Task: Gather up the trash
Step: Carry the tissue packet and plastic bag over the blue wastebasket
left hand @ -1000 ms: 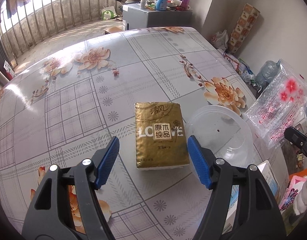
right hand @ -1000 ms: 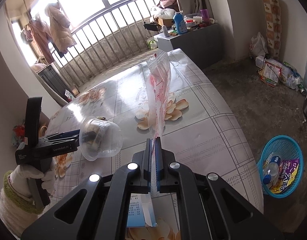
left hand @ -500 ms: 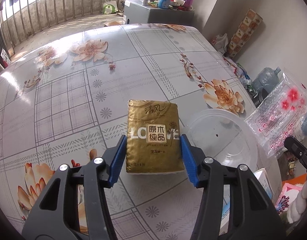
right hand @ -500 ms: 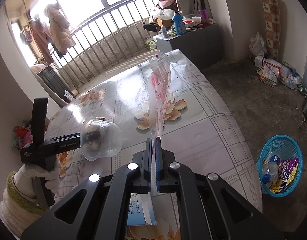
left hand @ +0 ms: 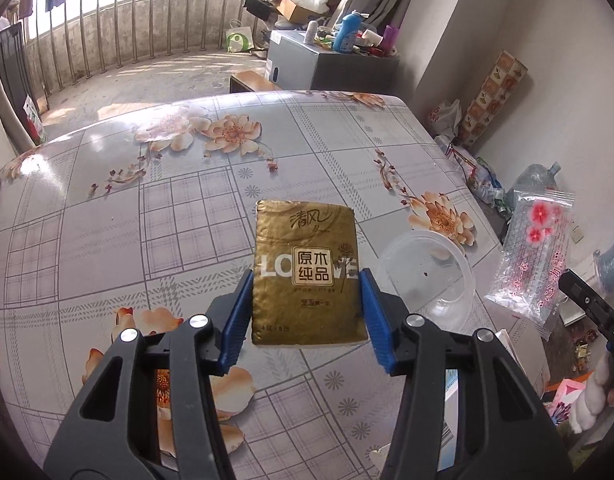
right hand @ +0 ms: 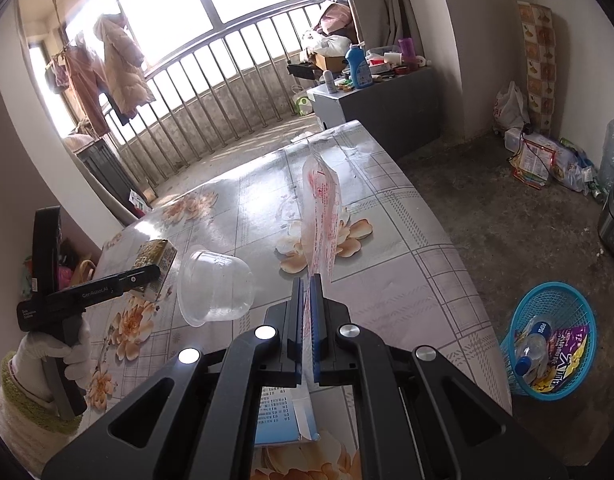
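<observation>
Items counted: one gold tissue pack (left hand: 309, 276) clamped between the left gripper (left hand: 307, 312) pads above the table (left hand: 107, 240), long axis pointing away from camera; one clear printed bag (right hand: 321, 220) pinched upright in the right gripper (right hand: 307, 328); one clear plastic bowl (right hand: 215, 288); one blue basket (right hand: 555, 344) on the floor.

Floral-print counter (left hand: 107, 240); grey cabinet (right hand: 391, 100) beyond it carrying a blue bottle (right hand: 358, 65); coats (right hand: 123, 68) hanging at the barred window.

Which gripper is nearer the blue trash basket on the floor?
Right. The right gripper, holding the clear wrapper, sits over the table edge beside the basket; the left gripper is farther across.
</observation>
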The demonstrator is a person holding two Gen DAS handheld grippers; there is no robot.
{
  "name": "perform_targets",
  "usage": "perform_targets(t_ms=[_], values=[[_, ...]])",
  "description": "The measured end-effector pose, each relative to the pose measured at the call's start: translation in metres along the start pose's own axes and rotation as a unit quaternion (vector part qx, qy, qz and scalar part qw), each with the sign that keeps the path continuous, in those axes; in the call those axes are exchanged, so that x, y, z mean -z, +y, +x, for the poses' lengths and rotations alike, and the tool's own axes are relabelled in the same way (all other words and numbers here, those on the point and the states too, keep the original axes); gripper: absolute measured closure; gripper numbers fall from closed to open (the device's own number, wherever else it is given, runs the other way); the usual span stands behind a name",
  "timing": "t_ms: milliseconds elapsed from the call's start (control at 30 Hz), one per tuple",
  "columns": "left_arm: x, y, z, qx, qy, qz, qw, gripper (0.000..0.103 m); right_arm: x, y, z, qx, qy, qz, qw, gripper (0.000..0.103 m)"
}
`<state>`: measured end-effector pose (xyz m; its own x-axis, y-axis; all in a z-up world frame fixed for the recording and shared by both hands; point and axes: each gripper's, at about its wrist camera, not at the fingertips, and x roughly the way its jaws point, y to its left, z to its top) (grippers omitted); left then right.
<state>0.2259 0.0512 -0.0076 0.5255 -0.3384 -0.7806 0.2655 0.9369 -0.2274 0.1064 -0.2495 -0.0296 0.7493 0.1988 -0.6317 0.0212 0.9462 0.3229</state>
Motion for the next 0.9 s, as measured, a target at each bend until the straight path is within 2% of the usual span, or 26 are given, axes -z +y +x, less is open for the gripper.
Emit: perform_targets(t_ms=[267,467,700,833,900], values=[[-0.007,-0.034,-0.052,0.035,-0.054,0.027,0.9975,0.054,0.0,0.002,-0.032,-0.003,-0.039,0.0,0.999,0.1],[-0.012,-0.075,-0.074,0.073,-0.077,0.058,0.9926,0.055,0.0,-0.015,-0.065,-0.01,-0.076,0.024,0.997,0.101],[-0.004,-0.112,-0.078,0.116,-0.072,0.075,0.9878,0.055,0.008,-0.051,-0.1,-0.023,-0.11,0.067,0.991,0.101],[0.004,-0.128,-0.072,0.134,-0.058,0.088,0.9854,0.055,0.012,-0.07,-0.111,-0.028,-0.12,0.088,0.988,0.101],[0.007,-0.137,-0.069,0.137,-0.052,0.096,0.9845,0.055,0.014,-0.077,-0.112,-0.044,-0.113,0.094,0.988,0.101]])
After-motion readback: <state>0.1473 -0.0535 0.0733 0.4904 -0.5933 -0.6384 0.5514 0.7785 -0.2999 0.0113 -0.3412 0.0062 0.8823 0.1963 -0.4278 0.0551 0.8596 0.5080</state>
